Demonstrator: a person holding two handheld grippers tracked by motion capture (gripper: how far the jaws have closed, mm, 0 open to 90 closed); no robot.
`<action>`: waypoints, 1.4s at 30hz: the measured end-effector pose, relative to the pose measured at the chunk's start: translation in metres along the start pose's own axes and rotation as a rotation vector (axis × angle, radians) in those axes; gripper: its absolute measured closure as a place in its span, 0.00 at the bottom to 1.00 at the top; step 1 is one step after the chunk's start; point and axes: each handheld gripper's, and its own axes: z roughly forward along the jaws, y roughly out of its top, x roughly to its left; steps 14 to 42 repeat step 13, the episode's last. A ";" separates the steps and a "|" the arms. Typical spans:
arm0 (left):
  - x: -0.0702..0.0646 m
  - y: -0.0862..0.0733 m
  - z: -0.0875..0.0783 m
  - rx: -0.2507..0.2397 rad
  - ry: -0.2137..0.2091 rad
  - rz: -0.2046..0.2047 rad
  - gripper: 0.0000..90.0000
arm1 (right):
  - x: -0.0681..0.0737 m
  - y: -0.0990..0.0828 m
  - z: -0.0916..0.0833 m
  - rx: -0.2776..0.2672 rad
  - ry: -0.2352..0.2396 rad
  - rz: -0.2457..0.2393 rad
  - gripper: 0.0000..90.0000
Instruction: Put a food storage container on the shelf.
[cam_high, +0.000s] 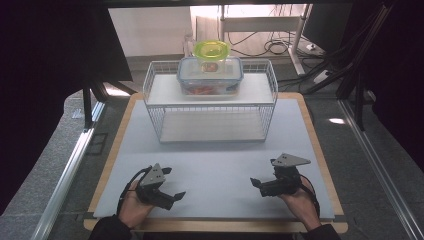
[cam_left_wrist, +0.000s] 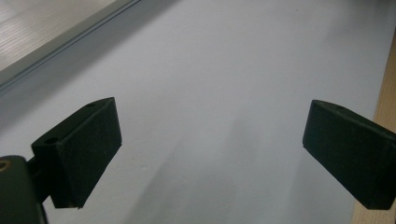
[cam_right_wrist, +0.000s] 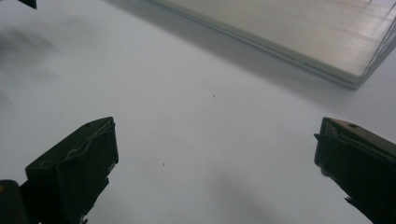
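The near half of the bench (cam_high: 215, 175) is bare grey mat, open between the left hand-held gripper (cam_high: 170, 187) and the right hand-held gripper (cam_high: 256, 184), which sit well apart near the front edge, each with jaws spread wide and nothing between them. Ahead, across the middle of the bench, stands a white wire rack (cam_high: 210, 100) with two shelves; its wire sides and raised rim wall in both levels. The lower shelf (cam_high: 212, 127) is bare and open at the front. On the top shelf a clear lidded box (cam_high: 210, 77) takes the centre, with a green bowl (cam_high: 211, 50) on it; free shelf remains at either side.
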 end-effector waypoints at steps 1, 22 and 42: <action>0.000 0.000 0.000 0.002 0.002 0.001 0.05 | 0.000 -0.002 0.000 0.005 0.001 0.001 0.00; 0.001 -0.001 0.002 0.019 0.007 -0.002 0.05 | -0.005 -0.015 0.006 0.070 0.007 0.043 0.00; 0.001 -0.001 0.002 0.019 0.007 -0.002 0.05 | -0.005 -0.015 0.006 0.070 0.007 0.043 0.00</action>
